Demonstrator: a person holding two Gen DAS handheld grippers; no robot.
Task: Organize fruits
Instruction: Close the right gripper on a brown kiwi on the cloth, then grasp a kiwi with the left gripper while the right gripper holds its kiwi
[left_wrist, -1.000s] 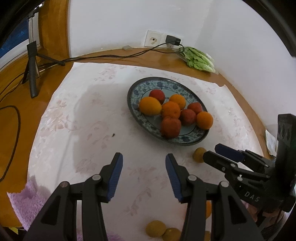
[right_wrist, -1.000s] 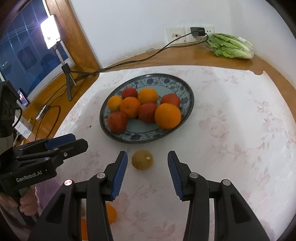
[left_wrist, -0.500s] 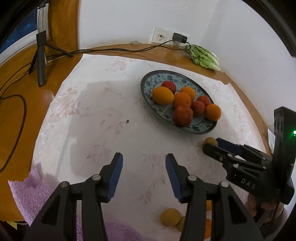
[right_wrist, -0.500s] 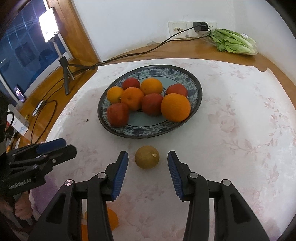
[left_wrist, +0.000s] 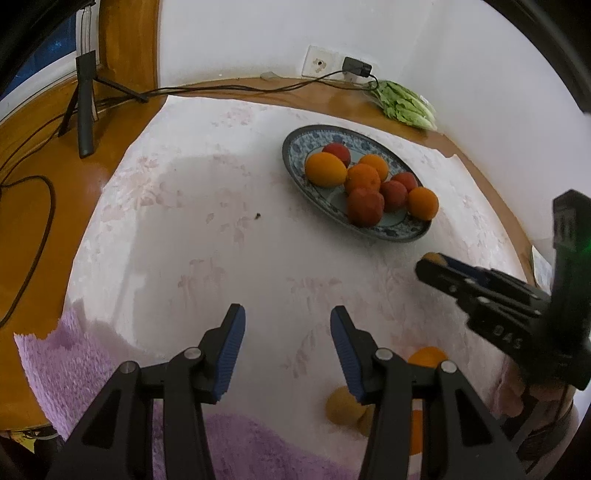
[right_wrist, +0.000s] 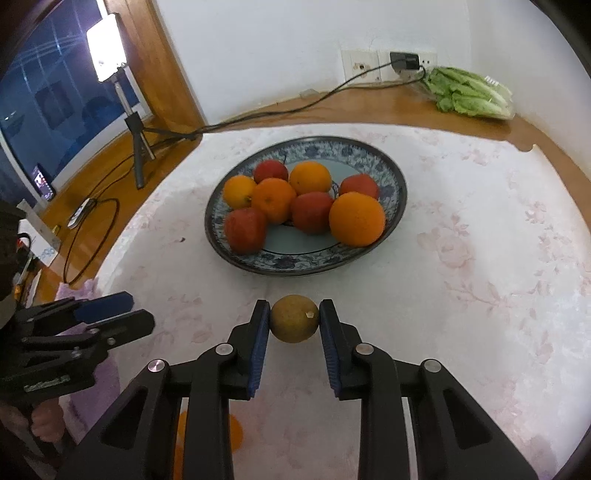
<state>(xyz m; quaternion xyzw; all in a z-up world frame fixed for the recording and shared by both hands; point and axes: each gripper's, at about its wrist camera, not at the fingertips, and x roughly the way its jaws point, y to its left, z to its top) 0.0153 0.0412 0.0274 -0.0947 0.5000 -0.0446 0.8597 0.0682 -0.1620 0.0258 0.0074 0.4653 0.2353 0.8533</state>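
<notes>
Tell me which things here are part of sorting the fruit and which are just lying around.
Part of the job:
- brown fruit, gripped by right gripper
- plate of oranges and apples
- loose fruit by left gripper

Lying about:
- lettuce
- tripod light
- purple towel

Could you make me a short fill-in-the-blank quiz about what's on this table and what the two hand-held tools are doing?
1. The right tool is shut on a small ____ fruit.
2. The plate holds ____ fruits.
3. The left tool has ____ between its fingers.
4. The leafy greens lie beside the wall ____.

Missing words: yellowish-brown; eight; nothing; socket
</notes>
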